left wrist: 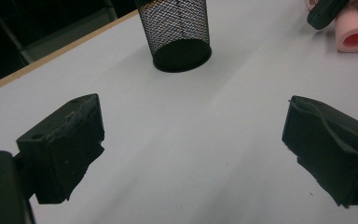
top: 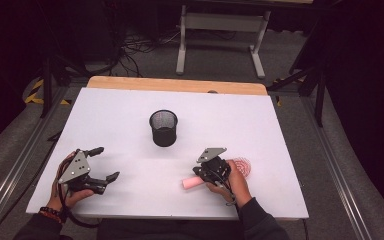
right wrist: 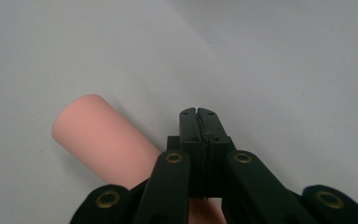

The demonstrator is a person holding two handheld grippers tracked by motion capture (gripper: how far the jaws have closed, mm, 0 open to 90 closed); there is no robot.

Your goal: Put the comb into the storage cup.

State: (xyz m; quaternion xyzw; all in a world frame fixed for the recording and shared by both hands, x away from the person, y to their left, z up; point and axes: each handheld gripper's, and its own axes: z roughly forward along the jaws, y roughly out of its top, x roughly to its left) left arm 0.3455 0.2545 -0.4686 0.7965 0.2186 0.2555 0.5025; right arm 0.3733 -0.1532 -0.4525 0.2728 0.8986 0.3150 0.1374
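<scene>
Pink foam tube [right wrist: 103,142] is seen lying flat on the white table [top: 130,107], just beside and under the right gripper [right wrist: 199,113], whose jaws are shut together w/ nothing visible between the tips; whether the tube is pinched farther back can't be told. Left gripper [top: 104,164] is held w/ jaws wide apart, empty, well apart from the tube. Farther off, ahead of both grippers and approx. between them, a black mesh cup [top: 163,128] stands upright; nothing can be made out inside it. Judged progress: early, tube not yet lifted or placed; pickup and carry to the cup are likely left.
</scene>
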